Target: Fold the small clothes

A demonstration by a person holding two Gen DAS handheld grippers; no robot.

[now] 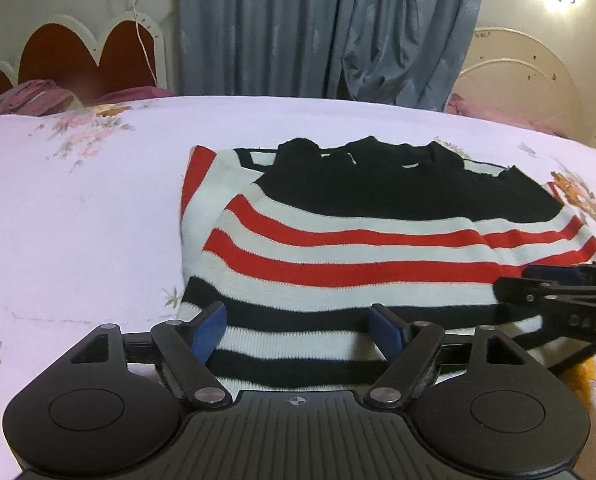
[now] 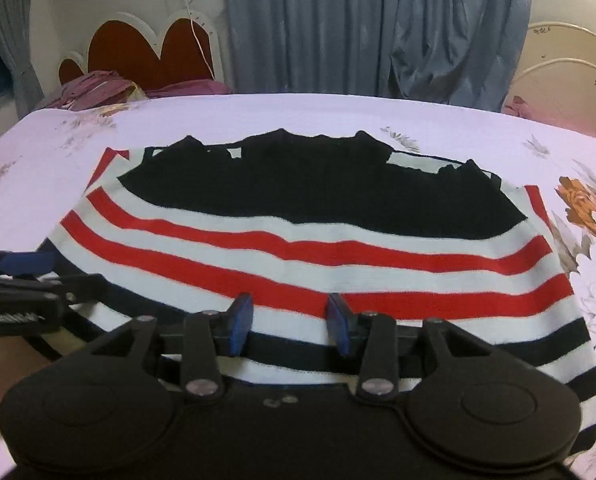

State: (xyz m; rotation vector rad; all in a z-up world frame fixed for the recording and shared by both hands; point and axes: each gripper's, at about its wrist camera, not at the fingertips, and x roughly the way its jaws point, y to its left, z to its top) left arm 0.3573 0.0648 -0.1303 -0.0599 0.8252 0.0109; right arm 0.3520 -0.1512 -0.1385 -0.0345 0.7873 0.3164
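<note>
Left claw (image 1: 298, 330) and right claw (image 2: 290, 322) both released, I hold nothing; sweater (image 1: 337, 240) on bed (image 1: 78, 220) partly folded, final folds left, I judge.

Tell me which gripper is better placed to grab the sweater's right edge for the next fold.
Probably the right gripper: it hangs open over the striped sweater, whose right edge lies nearby on its side. The left gripper, open too, sits toward the sweater's left edge.
</note>
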